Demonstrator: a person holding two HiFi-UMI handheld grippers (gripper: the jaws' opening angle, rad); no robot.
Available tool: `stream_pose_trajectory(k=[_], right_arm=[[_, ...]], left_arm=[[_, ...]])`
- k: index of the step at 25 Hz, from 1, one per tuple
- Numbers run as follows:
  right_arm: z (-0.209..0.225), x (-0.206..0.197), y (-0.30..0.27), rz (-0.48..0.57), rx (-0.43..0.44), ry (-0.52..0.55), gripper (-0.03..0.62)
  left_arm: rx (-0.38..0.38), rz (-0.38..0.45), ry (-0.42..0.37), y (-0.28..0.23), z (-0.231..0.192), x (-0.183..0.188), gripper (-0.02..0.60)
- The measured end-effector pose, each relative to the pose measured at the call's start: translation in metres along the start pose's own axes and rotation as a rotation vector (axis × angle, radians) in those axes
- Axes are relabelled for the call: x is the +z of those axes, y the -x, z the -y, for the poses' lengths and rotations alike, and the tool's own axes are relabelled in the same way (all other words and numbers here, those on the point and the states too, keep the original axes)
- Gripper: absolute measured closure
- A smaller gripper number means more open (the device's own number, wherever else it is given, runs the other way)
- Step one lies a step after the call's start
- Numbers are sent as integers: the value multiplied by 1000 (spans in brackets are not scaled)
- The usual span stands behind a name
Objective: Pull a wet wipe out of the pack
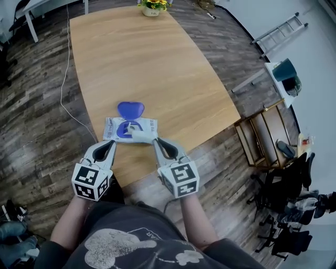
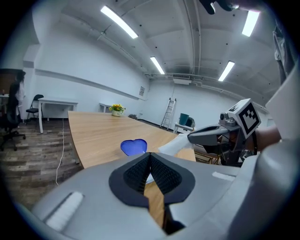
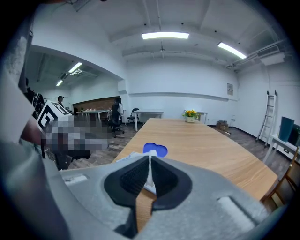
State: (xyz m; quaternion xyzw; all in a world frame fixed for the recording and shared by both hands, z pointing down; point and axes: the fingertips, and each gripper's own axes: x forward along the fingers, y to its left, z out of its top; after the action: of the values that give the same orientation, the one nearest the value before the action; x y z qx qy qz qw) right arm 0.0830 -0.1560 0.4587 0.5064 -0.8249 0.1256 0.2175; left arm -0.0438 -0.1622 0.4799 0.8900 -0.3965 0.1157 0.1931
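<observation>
Now both forearms reach forward from the bottom of the head view. Each holds its gripper tilted a little downward, marker cube toward the person. The two grippers converge on one pack (image 1: 149, 125) lying flat near the table's (image 1: 142, 58) near edge.

The left gripper (image 1: 111, 143) has its jaws together at the pack's near left corner. I cannot tell whether they pinch the film there.

The right gripper (image 1: 156, 141) is at the pack's near right side. Its jaws are closed on one white wipe (image 1: 139, 135), which shows as a thin strip between the pads. The wipe runs from the pack's opening to the jaw tips.

The pack's one blue heart-shaped lid (image 1: 130, 109) is flipped open on the far side. One flower pot (image 1: 152, 6) stands at the table's far end.
</observation>
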Motion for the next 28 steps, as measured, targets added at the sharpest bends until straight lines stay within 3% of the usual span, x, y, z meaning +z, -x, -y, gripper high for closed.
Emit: stream_pose_trajectory(k=[16, 28], right_arm=[[-26, -63, 144, 87, 113, 49, 591], [-71, -101, 177, 78, 188, 16, 591]], left_arm=[[145, 127, 24, 91, 132, -35, 561], [223, 154, 68, 162, 160, -59, 561]])
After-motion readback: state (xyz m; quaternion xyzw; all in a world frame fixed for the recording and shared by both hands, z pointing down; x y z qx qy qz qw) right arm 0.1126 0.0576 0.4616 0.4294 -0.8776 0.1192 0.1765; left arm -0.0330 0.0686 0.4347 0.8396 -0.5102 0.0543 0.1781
